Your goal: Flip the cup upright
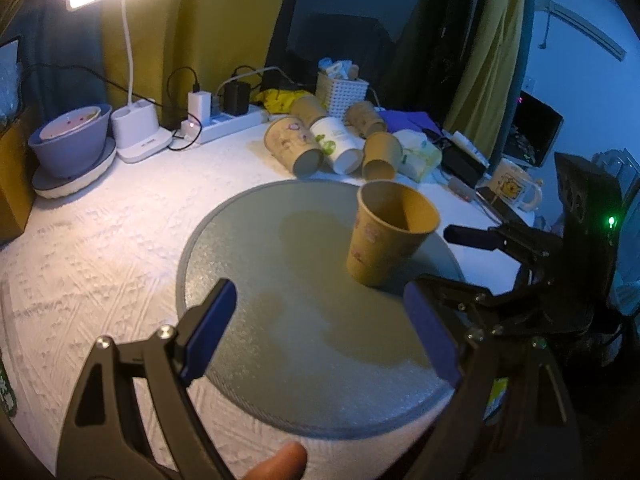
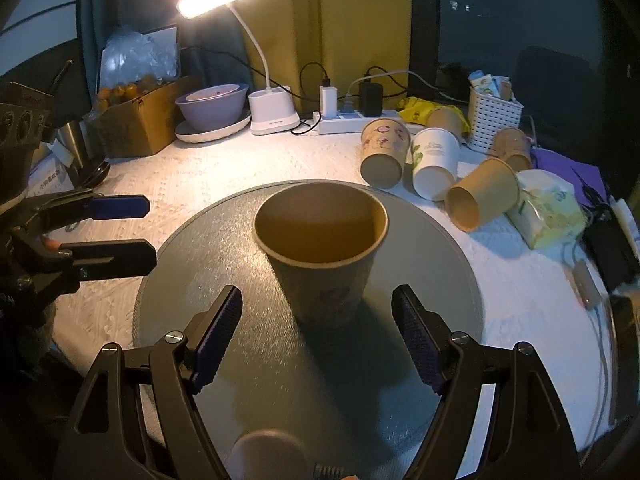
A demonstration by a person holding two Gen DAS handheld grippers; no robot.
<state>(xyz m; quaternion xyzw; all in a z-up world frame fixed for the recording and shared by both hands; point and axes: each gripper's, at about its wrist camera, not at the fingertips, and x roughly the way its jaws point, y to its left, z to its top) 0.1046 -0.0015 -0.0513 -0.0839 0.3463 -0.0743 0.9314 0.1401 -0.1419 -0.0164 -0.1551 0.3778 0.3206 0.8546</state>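
A brown paper cup [image 1: 384, 236] with cartoon prints stands upright, mouth up, on the round grey mat [image 1: 288, 320]. In the right wrist view the cup [image 2: 324, 256] stands just ahead of my right gripper [image 2: 318, 328], whose jaws are open on either side of its base without touching it. My left gripper [image 1: 320, 328] is open and empty, nearer than the cup and to its left. The right gripper's fingers [image 1: 472, 236] show at the right of the left wrist view, and the left gripper [image 2: 120, 228] shows at the left of the right wrist view.
Several paper cups [image 2: 404, 156] lie on their sides behind the mat, next to a white basket [image 2: 494, 116] and a tissue pack [image 2: 548, 208]. A desk lamp [image 2: 272, 112], power strip [image 2: 352, 120], purple bowl [image 2: 212, 108] and cardboard box [image 2: 136, 120] line the back. A mug [image 1: 516, 188] stands at the right.
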